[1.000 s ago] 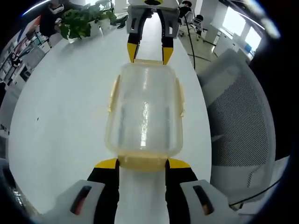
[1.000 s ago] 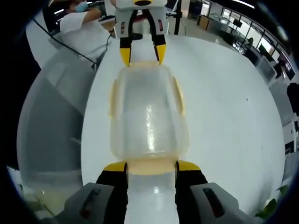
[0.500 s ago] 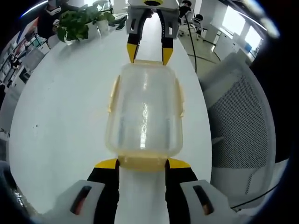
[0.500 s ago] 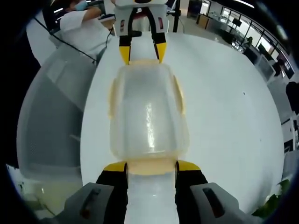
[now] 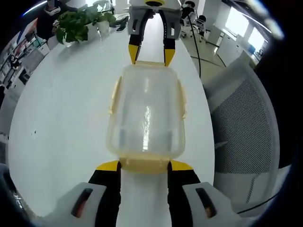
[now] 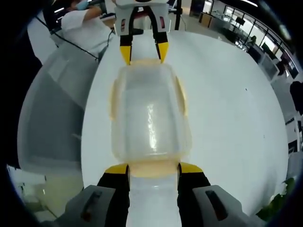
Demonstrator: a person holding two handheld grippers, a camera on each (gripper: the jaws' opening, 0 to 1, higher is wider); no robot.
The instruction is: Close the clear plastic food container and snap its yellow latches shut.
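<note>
The white tabletop point(image 5: 61, 123) carries the clear container point(image 5: 147, 113), which lies lengthwise between the two grippers with its lid on; no label or writing can be read on it or on anything else. A grey mesh chair point(image 5: 241, 123) stands off the tabletop's edge, and a potted plant point(image 5: 75, 23) sits at the far side (in the right gripper view its leaves just show at the lower edge). In the left gripper view the left gripper point(image 5: 143, 165) has its yellow-tipped fingers point(image 5: 110, 166) spread apart, one at each side of the yellow latch point(image 5: 144, 163) on the near end, touching or just beside it, gripping nothing. The right gripper point(image 5: 150, 53) faces it from the far end, its fingers likewise apart at the opposite latch point(image 5: 151, 63). The right gripper view mirrors this: right gripper point(image 6: 152, 169), container point(image 6: 149, 116), left gripper point(image 6: 142, 53). Side latches point(image 5: 115, 94) run along the long edges. Against the frames of a moment earlier, the grippers and container sit as they did; only the background has slid slightly.
</note>
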